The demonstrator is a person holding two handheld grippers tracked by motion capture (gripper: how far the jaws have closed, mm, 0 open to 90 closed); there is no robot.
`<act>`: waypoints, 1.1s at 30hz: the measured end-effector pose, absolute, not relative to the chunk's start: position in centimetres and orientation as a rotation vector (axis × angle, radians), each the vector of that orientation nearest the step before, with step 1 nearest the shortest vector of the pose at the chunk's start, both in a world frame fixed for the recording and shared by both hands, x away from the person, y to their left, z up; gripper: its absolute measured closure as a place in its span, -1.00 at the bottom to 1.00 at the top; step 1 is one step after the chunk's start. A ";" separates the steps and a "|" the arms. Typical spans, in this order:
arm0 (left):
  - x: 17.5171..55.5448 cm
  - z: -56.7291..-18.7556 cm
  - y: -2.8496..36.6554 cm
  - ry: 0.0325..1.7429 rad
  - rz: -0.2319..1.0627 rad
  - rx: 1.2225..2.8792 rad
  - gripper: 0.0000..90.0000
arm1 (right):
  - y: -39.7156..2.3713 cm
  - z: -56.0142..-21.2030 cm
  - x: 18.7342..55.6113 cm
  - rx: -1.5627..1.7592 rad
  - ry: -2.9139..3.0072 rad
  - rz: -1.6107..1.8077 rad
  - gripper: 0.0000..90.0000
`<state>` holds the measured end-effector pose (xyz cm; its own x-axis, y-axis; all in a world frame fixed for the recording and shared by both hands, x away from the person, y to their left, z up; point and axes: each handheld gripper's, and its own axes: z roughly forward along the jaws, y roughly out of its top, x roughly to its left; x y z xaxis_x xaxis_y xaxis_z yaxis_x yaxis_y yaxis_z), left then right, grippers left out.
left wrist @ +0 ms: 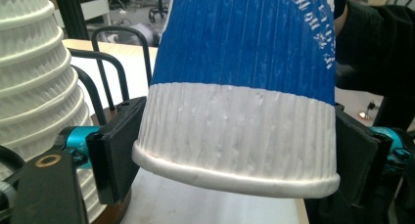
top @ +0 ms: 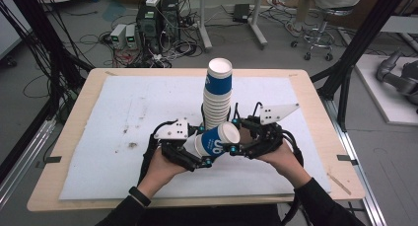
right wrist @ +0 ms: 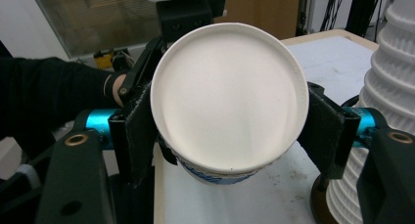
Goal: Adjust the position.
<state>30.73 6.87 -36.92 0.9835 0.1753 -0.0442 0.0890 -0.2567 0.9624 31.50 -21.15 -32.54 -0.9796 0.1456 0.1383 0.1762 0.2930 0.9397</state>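
Observation:
A blue paper cup (top: 217,143) with a white ribbed rim band lies on its side above the white mat, held between both grippers. My left gripper (top: 203,145) is shut on the rim band; in the left gripper view both pads press the cup (left wrist: 244,87) and the left gripper (left wrist: 235,160) spans it. My right gripper (top: 233,135) is shut on the base end. In the right gripper view the white bottom of the cup (right wrist: 227,97) faces the camera between the jaws of the right gripper (right wrist: 227,131). Just behind stands a tall upside-down stack of cups (top: 218,95).
The stack (left wrist: 34,87) (right wrist: 391,77) rises close beside both grippers. A white mat (top: 138,117) covers most of the wooden table (top: 74,137). Beyond the far edge lie computers and cables (top: 153,28); black frame posts (top: 355,53) stand at the right.

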 end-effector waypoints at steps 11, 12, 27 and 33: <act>30.5 -36.2 5.9 0.179 0.176 2.121 -0.56 | -21.2 -31.7 31.4 -0.280 -2.687 -1.660 -0.54; 30.5 -36.2 5.8 0.185 0.180 2.137 -0.55 | -21.0 -31.7 31.3 -0.263 -2.729 -1.620 -0.54; 30.2 -35.6 5.8 0.178 0.236 2.151 -0.59 | -20.2 -32.9 31.8 -0.275 -2.782 -1.491 -0.37; 30.4 -35.8 6.5 0.203 0.172 1.958 -0.74 | -21.2 -32.6 32.2 -0.276 -2.653 -1.628 -0.35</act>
<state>30.35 6.54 -35.85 0.9747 0.2221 0.0255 0.0624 -0.3798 0.9230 32.22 -21.17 -32.62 -0.9842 0.1414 0.1063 0.1588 0.4417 0.8830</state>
